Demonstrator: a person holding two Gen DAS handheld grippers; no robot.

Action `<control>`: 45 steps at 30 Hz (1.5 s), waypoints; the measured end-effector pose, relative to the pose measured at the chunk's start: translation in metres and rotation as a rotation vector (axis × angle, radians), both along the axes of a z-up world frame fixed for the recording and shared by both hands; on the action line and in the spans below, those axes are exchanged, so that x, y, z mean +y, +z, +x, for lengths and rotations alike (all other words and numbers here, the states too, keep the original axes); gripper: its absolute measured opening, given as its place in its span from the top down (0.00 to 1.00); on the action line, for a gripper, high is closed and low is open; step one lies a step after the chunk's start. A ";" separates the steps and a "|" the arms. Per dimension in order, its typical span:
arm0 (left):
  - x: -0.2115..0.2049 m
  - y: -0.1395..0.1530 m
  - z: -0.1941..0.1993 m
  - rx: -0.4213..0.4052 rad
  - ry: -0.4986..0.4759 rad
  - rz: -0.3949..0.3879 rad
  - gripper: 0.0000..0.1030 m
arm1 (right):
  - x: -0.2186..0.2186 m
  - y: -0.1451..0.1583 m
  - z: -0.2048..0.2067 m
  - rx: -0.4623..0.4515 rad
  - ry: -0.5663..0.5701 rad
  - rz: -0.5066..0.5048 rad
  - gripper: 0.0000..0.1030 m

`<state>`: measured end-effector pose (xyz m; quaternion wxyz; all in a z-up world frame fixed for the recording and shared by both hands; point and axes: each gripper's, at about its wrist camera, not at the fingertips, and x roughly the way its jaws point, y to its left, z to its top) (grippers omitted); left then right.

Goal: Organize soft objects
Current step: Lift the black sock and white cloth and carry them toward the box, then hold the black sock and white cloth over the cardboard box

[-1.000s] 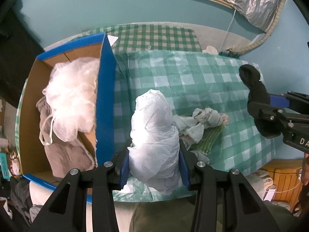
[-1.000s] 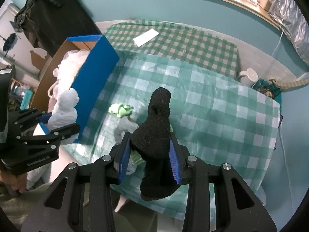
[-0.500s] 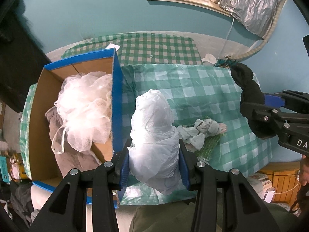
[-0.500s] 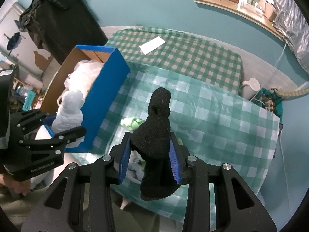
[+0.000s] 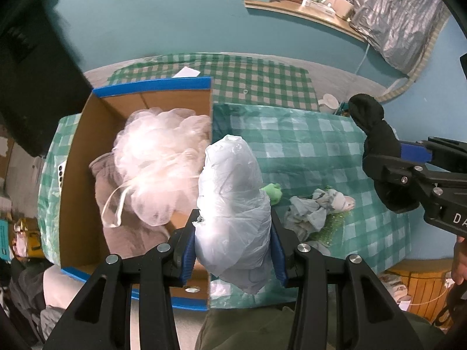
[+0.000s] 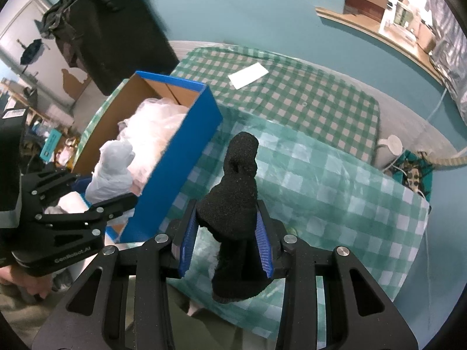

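Left hand-held gripper (image 5: 233,242) clamped on white plastic bag (image 5: 233,204), right hand-held gripper (image 6: 227,237) on black sock (image 6: 233,204).

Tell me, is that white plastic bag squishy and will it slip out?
The bag is probably squishy: the left gripper's fingers dent its wrinkled sides. It looks light, standing up above the fingers without sagging. Thin, shiny plastic could slip, though the pinch looks snug for now.

bag (image 5: 233,204): thin crinkled plastic, glossy | sock (image 6: 233,198): matt fuzzy knit | box (image 5: 87,160): plain cardboard inside, smooth blue outside | beside box, bench cover (image 5: 315,145): shiny checked plastic
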<state>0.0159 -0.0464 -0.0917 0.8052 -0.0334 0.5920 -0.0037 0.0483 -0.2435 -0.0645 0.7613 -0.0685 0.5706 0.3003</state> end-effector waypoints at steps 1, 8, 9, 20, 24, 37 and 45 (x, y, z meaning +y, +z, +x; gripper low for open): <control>0.004 0.000 0.000 0.001 0.010 0.001 0.57 | 0.004 0.001 0.000 -0.001 0.008 0.001 0.65; 0.029 0.001 -0.004 0.000 0.066 0.002 0.57 | 0.032 0.000 0.002 -0.002 0.063 0.002 0.65; 0.032 0.001 -0.005 -0.001 0.073 0.002 0.57 | 0.036 0.000 0.002 -0.001 0.071 0.003 0.65; 0.076 0.001 -0.014 -0.004 0.167 0.002 0.57 | 0.086 0.001 0.003 -0.004 0.163 0.007 0.65; 0.089 0.001 -0.017 -0.005 0.191 0.001 0.57 | 0.103 0.002 0.002 -0.007 0.190 0.011 0.65; 0.128 -0.009 -0.020 0.007 0.246 -0.007 0.57 | 0.155 -0.001 0.001 0.001 0.254 0.008 0.65; 0.144 -0.024 -0.018 0.035 0.253 -0.003 0.57 | 0.178 -0.018 0.000 0.032 0.294 -0.019 0.65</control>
